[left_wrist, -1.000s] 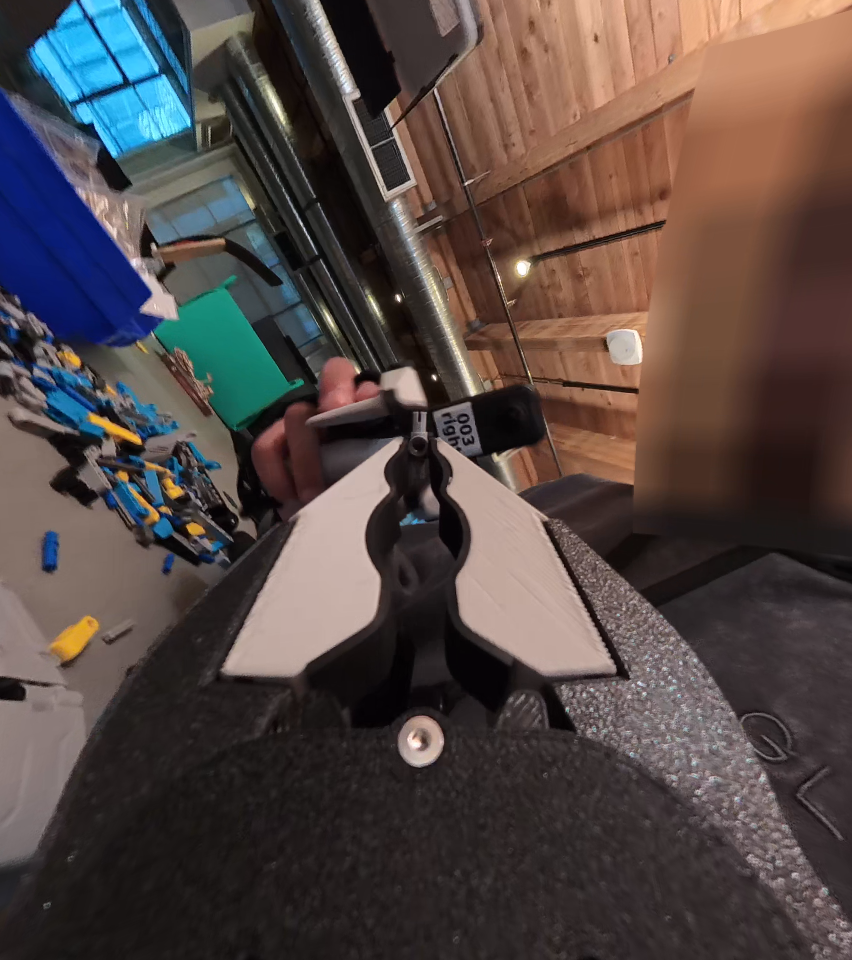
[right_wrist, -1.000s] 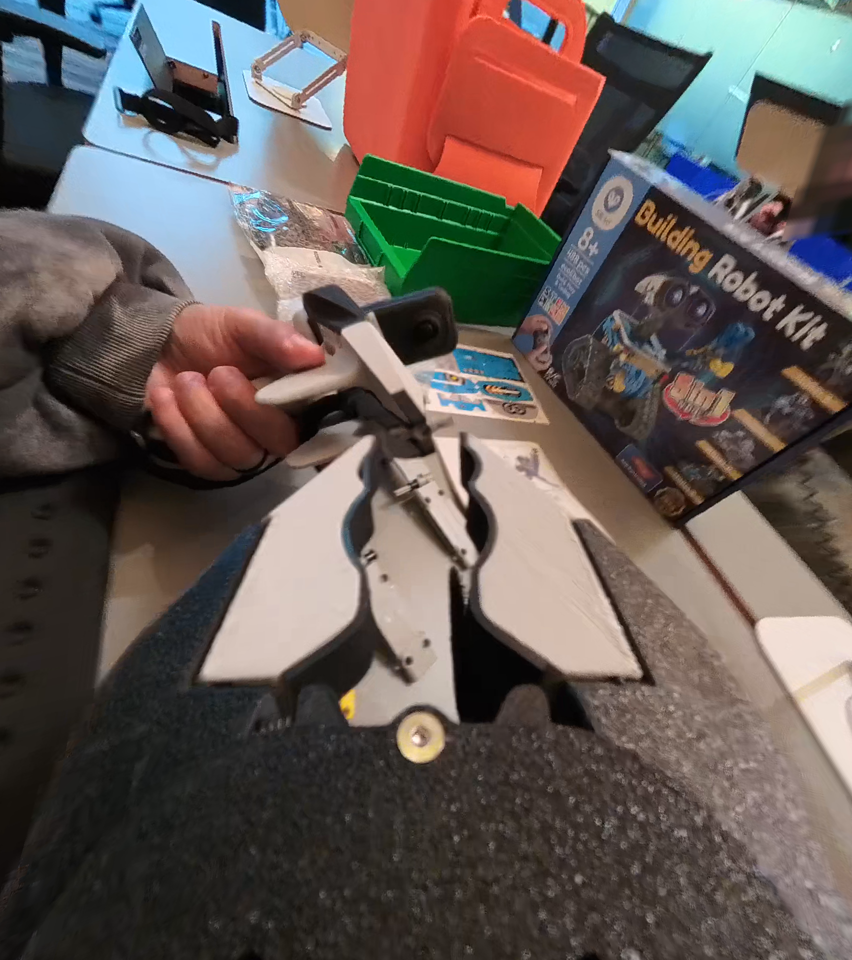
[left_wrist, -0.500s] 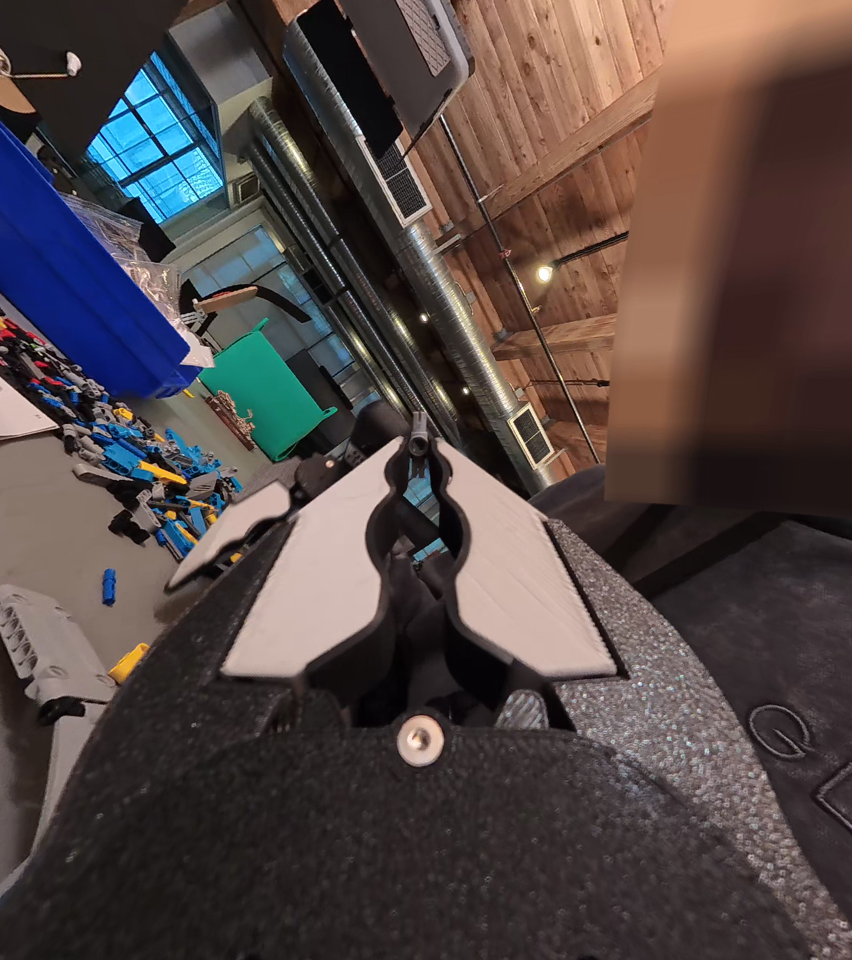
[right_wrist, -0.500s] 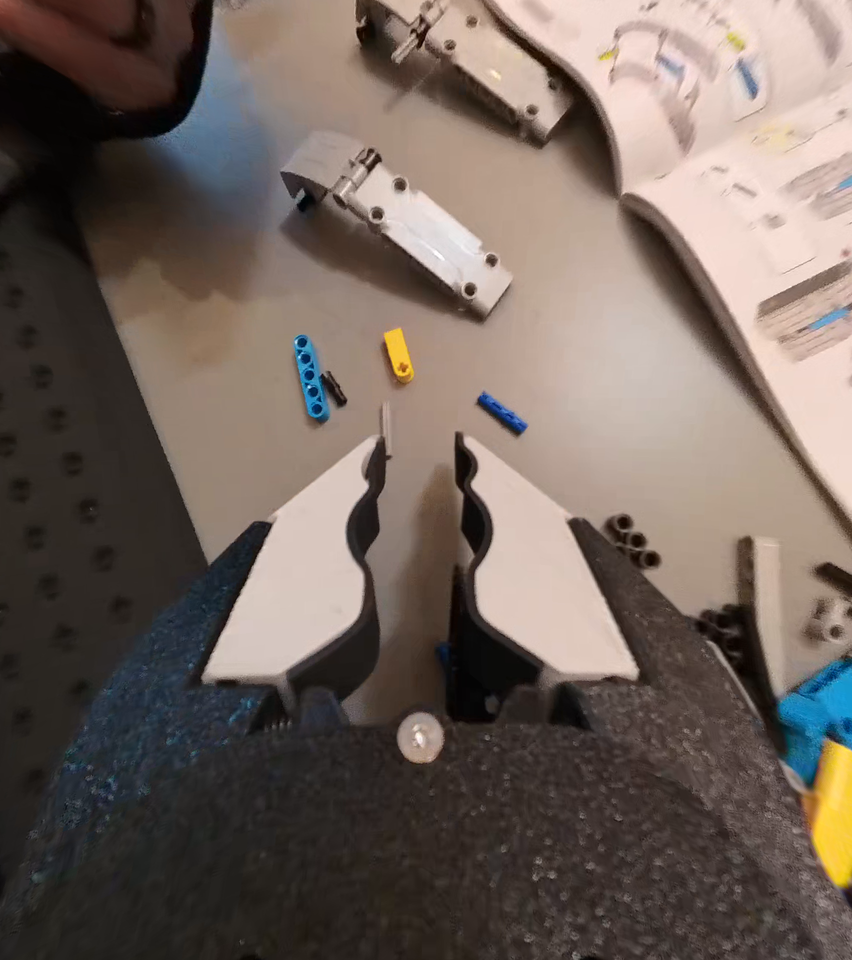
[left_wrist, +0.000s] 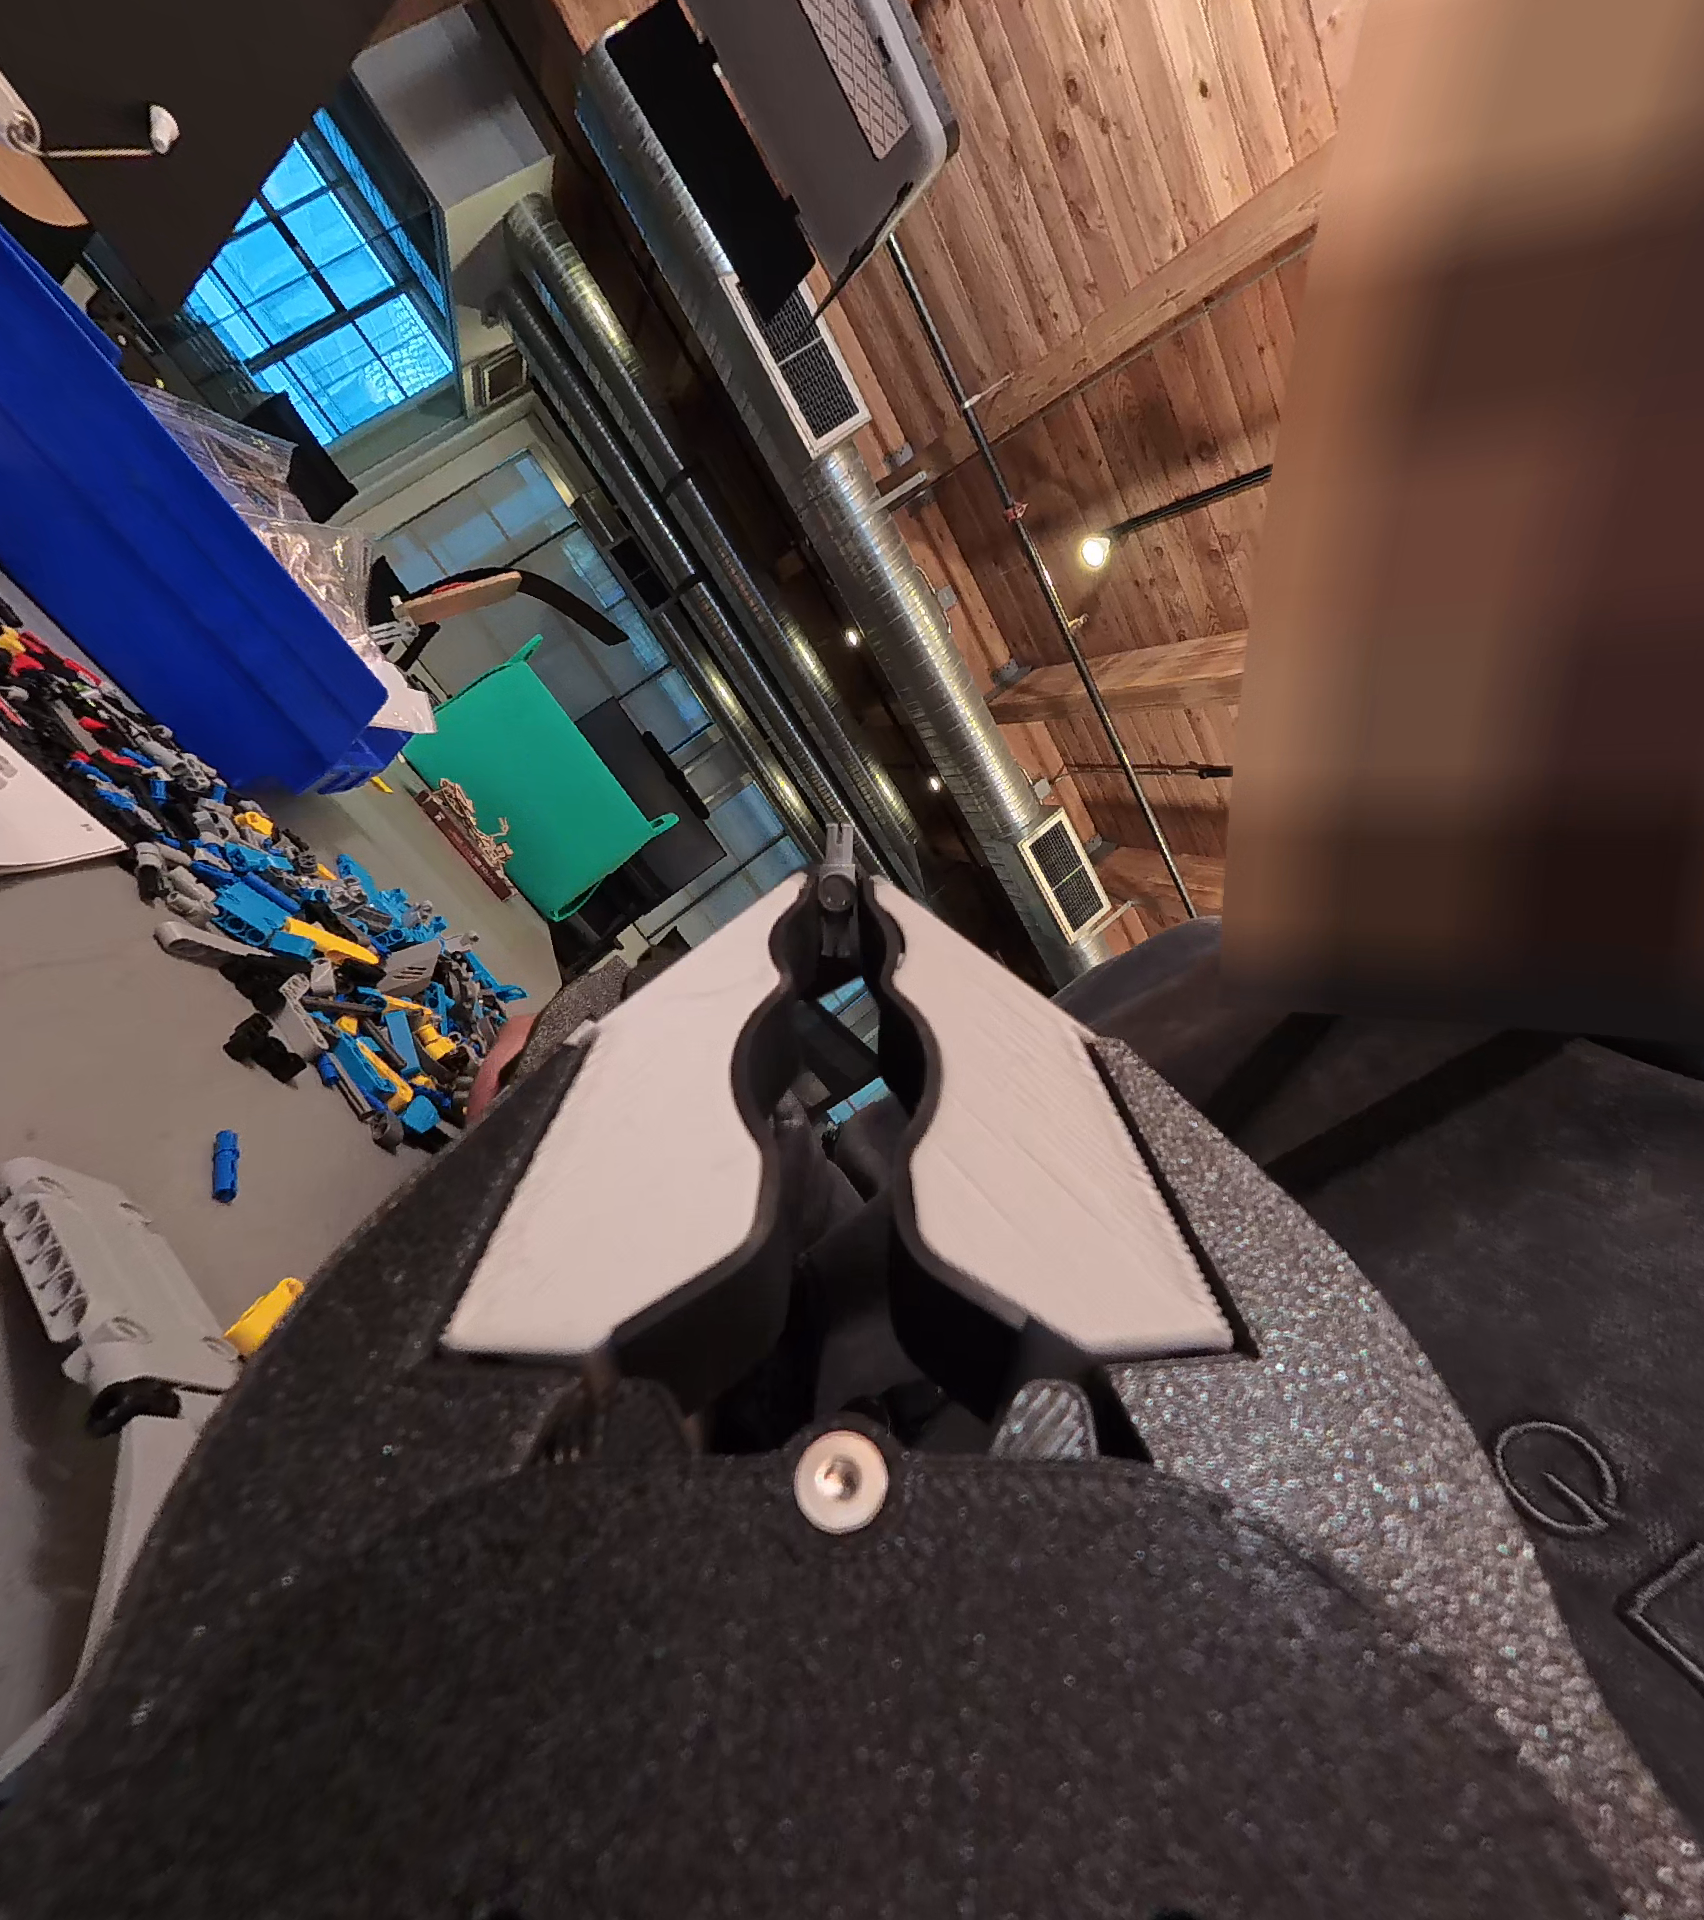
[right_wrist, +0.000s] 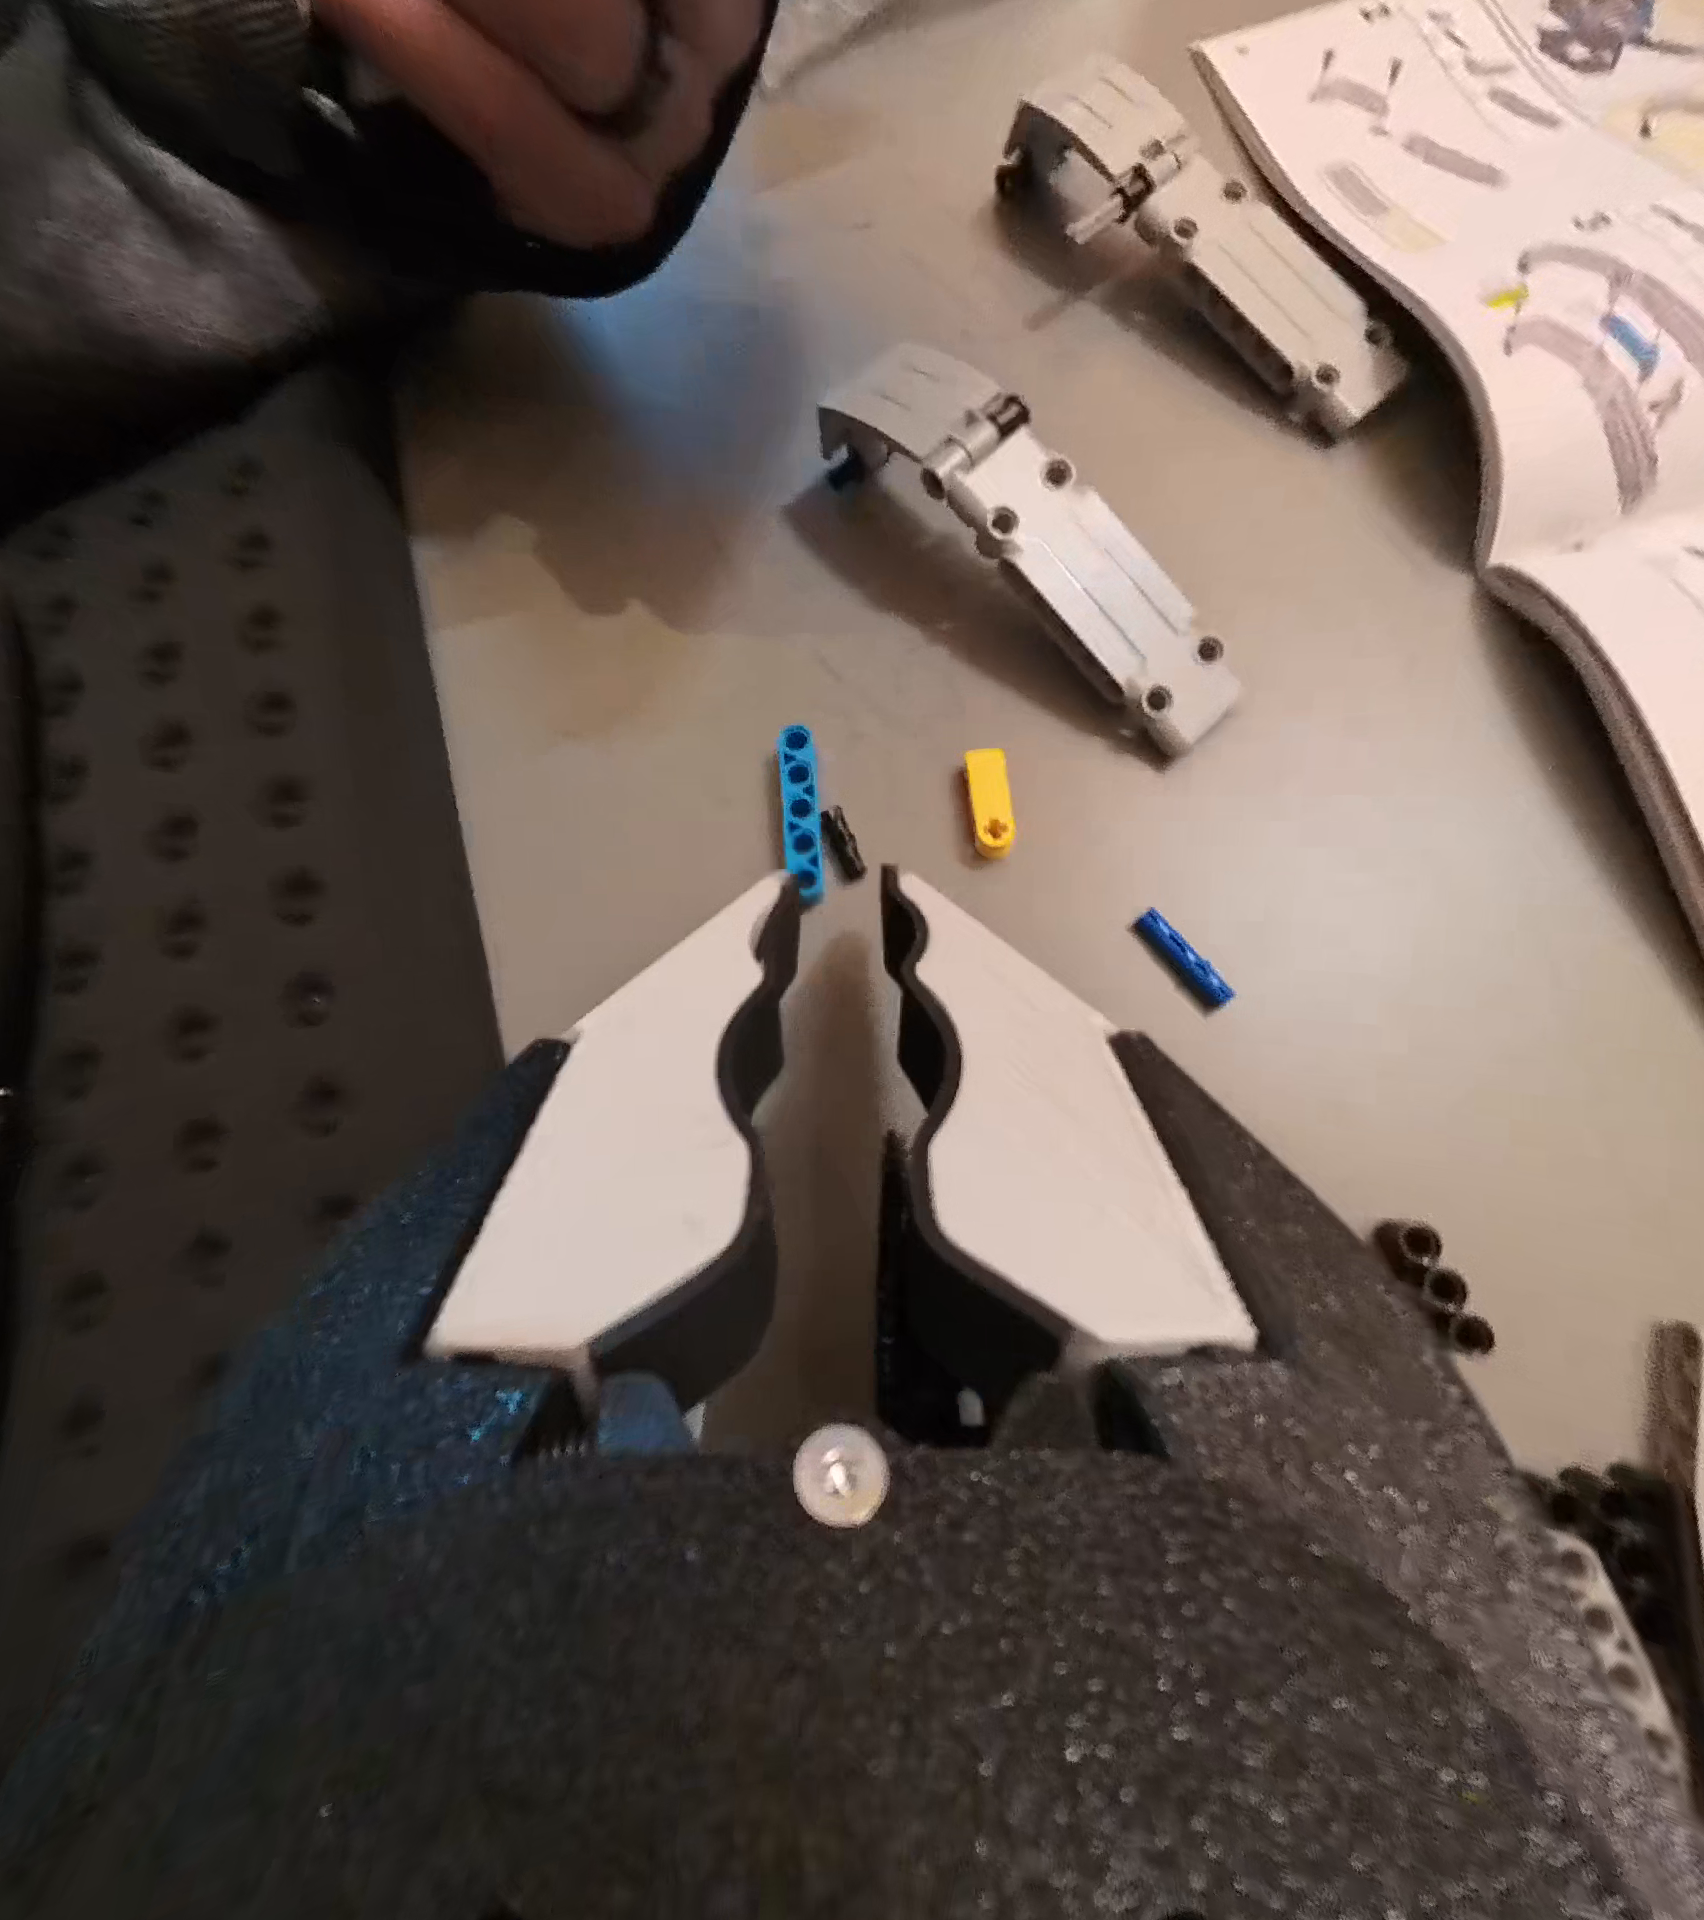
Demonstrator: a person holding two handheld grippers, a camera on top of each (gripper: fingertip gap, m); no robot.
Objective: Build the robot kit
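1. Since half a second ago, right hand-held gripper [right_wrist: 835,883] lowered nearer the tabletop [right_wrist: 1347,935]; jaws slightly parted, nothing held.
2. Blue beam [right_wrist: 798,810] and black pin [right_wrist: 842,842] lie at 12 o'clock of its tips.
3. Left hand-held gripper [left_wrist: 837,902] raised, closed on a small grey pin [left_wrist: 835,883].

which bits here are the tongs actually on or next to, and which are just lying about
In hand or at the tips:
- left tongs, shut on a small grey pin
- right tongs, open over the table
- light blue beam and black pin, just ahead of the right tips

Lying about:
- yellow piece
- dark blue pin
- two grey housings
- open booklet
- parts pile
- blue bin
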